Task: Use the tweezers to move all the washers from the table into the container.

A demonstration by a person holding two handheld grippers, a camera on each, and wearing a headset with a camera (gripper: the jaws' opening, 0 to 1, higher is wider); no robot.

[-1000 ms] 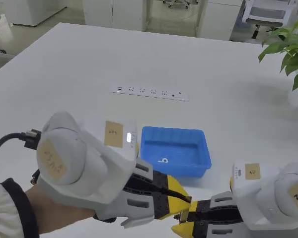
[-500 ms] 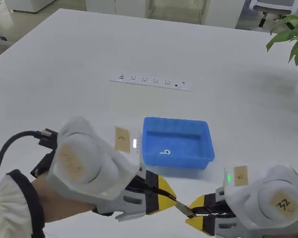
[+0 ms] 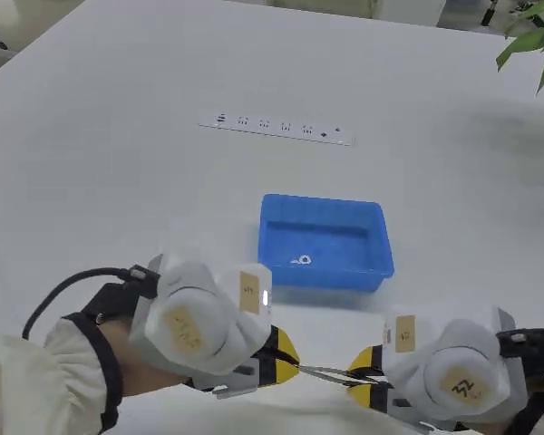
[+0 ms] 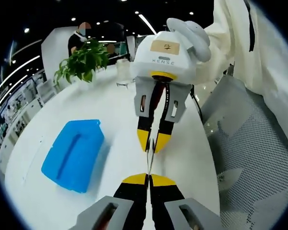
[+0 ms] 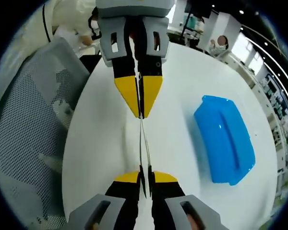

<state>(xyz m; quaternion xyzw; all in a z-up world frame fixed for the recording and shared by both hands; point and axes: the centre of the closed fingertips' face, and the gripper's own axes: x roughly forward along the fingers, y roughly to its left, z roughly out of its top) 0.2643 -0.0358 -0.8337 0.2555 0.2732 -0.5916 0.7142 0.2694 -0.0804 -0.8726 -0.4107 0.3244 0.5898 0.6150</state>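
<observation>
Now the left gripper (image 3: 293, 366) and right gripper (image 3: 354, 376) have drawn slightly apart from where their tips nearly met, and the tweezers (image 3: 325, 372) bridge the gap. Each gripper's jaws are pinched narrow on one end. This looks like a handover or regrip, so I judge the tweezers aren't yet set for picking. One washer (image 3: 300, 261) lies in the container (image 3: 374, 219), which stands on the table (image 3: 118, 136) beyond both grippers.
</observation>
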